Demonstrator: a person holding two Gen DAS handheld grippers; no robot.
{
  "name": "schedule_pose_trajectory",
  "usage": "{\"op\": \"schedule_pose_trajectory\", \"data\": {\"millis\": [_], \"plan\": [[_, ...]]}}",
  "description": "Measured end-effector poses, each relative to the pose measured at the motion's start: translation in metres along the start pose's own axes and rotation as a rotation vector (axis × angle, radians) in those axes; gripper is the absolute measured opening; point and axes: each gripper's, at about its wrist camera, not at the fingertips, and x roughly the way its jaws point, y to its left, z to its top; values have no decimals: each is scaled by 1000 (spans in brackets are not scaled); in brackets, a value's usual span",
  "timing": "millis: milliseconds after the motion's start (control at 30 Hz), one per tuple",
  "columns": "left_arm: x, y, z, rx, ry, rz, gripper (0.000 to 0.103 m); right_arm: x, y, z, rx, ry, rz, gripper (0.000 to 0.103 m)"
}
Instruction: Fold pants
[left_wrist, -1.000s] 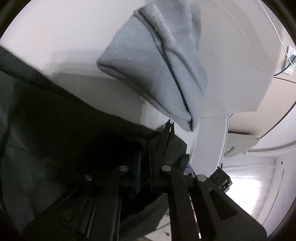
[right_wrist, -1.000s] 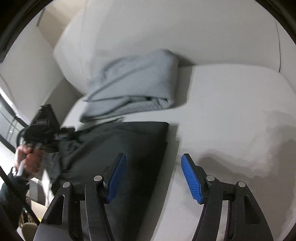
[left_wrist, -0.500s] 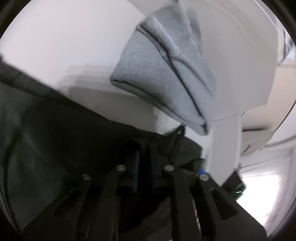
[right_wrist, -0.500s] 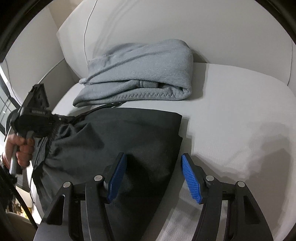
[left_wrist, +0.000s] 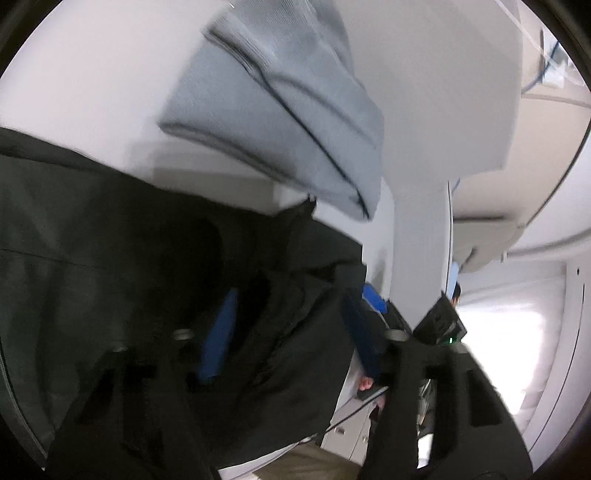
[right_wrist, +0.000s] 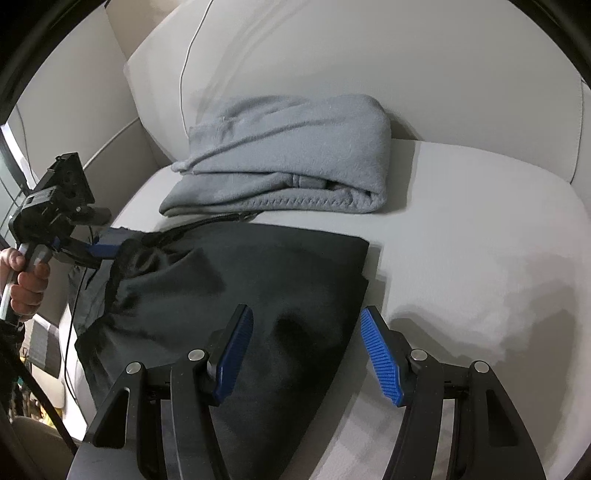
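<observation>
Black pants (right_wrist: 236, 280) lie folded on the white sofa seat (right_wrist: 480, 236), waistband end bunched at the left. My left gripper (left_wrist: 291, 332) is open, its blue pads apart with the bunched waistband (left_wrist: 295, 317) lying loose between them; it also shows in the right wrist view (right_wrist: 107, 247) at the pants' left end. My right gripper (right_wrist: 306, 350) is open and empty, hovering over the pants' near right edge, left pad above the cloth, right pad above the seat.
A folded grey sweatshirt (right_wrist: 288, 162) lies behind the pants against the sofa back (right_wrist: 369, 55); it shows in the left wrist view (left_wrist: 280, 96). A black drawstring (right_wrist: 207, 221) trails from the waistband. The sofa arm (right_wrist: 74, 110) is at the left.
My left gripper has opened; it was shut on the waistband before. The waistband cloth now lies loose between the pads. My right gripper has come closer over the pants, still open.
</observation>
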Motion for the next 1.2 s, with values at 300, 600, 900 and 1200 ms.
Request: {"op": "schedule_pose_trajectory", "data": {"millis": [300,600,900,1200], "plan": [[34,-17,-3,46,-9,-13,3,9,2,-6,-3,34,3,63],[11,16,-12,-7,-191,1,3,12,6,-8,-31,33,-14,63],[-2,3,-25,61,-163,53,40,-2,13,-5,-54,17,11,64],[-11,15,-103,223,-37,196,41,-38,72,-54,-264,24,215,64]]}}
